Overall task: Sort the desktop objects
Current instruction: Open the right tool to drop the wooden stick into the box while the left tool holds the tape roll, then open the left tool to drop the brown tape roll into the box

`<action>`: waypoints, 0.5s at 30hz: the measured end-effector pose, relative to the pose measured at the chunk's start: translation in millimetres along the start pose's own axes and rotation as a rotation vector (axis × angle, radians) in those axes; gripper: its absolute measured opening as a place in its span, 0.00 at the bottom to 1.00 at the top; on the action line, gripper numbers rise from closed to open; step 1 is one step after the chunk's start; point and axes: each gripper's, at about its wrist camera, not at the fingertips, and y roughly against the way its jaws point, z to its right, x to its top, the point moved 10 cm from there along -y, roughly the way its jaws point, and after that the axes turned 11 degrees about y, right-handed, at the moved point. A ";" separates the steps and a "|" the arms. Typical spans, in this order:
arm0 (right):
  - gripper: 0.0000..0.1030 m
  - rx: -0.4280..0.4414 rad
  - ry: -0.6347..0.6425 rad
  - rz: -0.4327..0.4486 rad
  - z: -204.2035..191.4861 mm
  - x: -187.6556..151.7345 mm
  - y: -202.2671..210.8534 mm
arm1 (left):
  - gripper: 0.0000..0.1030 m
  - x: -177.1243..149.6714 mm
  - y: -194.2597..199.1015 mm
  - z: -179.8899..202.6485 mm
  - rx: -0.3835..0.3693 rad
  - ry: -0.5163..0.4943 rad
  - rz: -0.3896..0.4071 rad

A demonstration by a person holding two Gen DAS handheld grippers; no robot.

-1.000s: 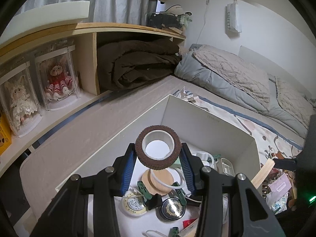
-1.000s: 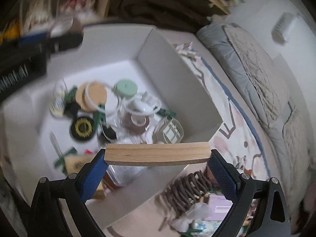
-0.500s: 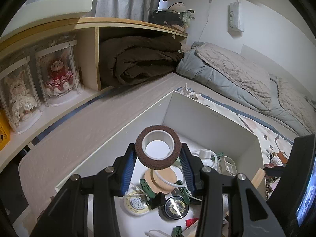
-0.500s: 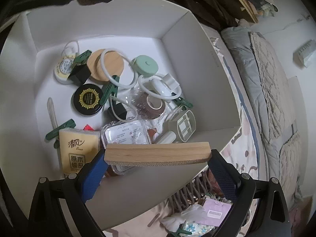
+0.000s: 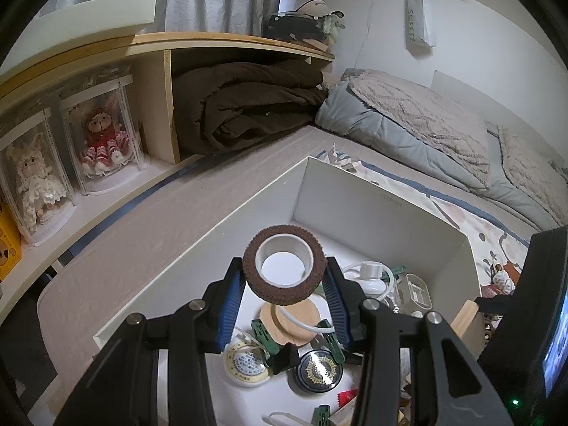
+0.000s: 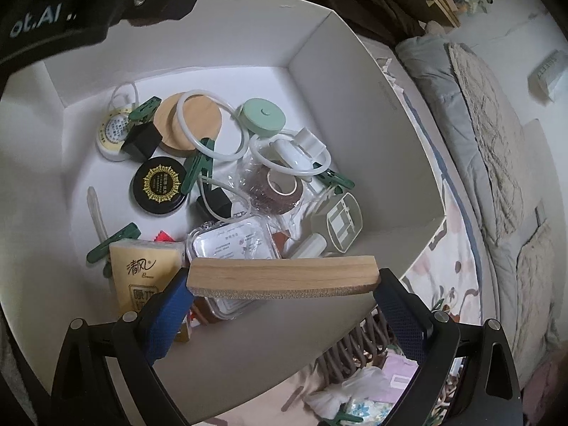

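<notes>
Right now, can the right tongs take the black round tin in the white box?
Probably not yet: the right tongs are shut on the wooden block. The black round tin lies uncovered in the white box.

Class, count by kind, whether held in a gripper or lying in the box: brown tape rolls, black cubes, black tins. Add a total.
tape rolls: 2
black cubes: 2
black tin: 1
Total: 5
</notes>
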 end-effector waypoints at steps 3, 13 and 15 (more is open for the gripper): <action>0.99 -0.004 -0.004 0.007 0.2 0.7 -0.9 | 0.43 -0.4 -1.3 -0.2 0.004 -0.001 -0.003; 1.00 0.002 -0.081 0.051 10.6 0.6 4.9 | 0.43 -6.1 -6.9 1.3 0.024 -0.047 -0.013; 1.00 -0.008 -0.115 0.069 16.7 -0.1 9.0 | 0.43 -9.2 -8.3 3.5 0.027 -0.073 -0.019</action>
